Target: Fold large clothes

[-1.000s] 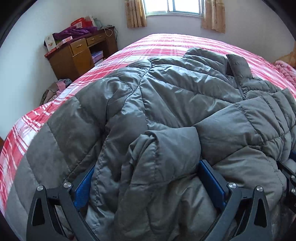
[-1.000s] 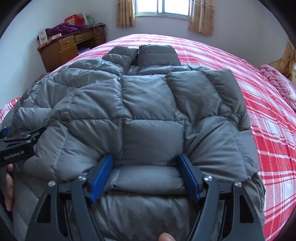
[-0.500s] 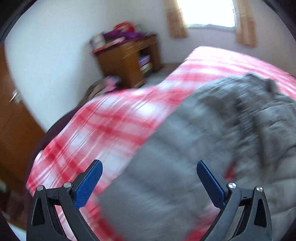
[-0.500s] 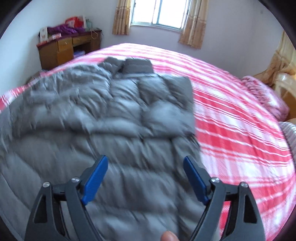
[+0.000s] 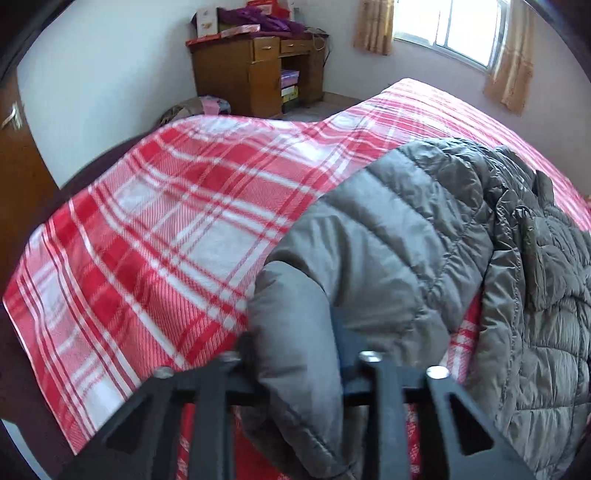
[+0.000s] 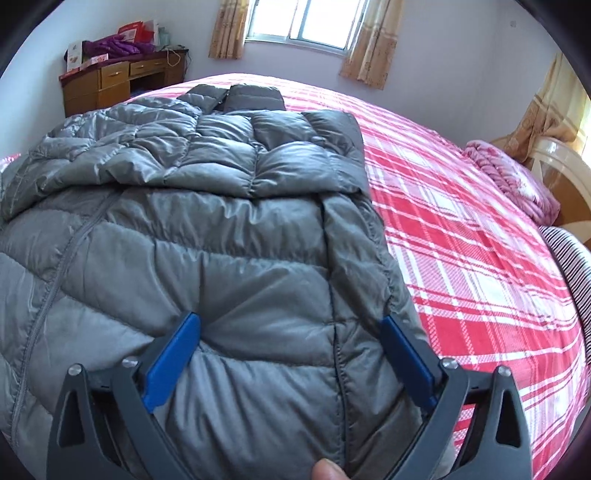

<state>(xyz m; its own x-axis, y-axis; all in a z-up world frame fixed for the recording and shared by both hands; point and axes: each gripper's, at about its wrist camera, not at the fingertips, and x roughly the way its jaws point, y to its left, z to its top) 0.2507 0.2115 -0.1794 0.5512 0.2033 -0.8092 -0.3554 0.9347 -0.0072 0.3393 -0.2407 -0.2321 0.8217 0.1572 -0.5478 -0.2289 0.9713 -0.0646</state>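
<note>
With the left gripper [image 5: 295, 354] jaws just closed onto the sleeve [image 5: 295, 325] of the grey quilted puffer jacket [image 6: 221, 229] spread on the red plaid bed [image 6: 461, 240], and the right gripper [image 6: 290, 354] jaws just opened wide over its near hem, I'd lay that 1 sleeve flat across the body.

Pale walls [image 6: 443, 48] close the room. A window [image 6: 306, 18] with tan curtains [image 6: 364, 55] lets in bright daylight behind a bed [image 6: 461, 240] covered in red and white plaid. A wooden desk [image 5: 255, 74] with drawers stands in the corner, its top piled with boxes and purple cloth [image 5: 258, 18]. A brown door [image 5: 18, 184] shows at the left edge.
</note>
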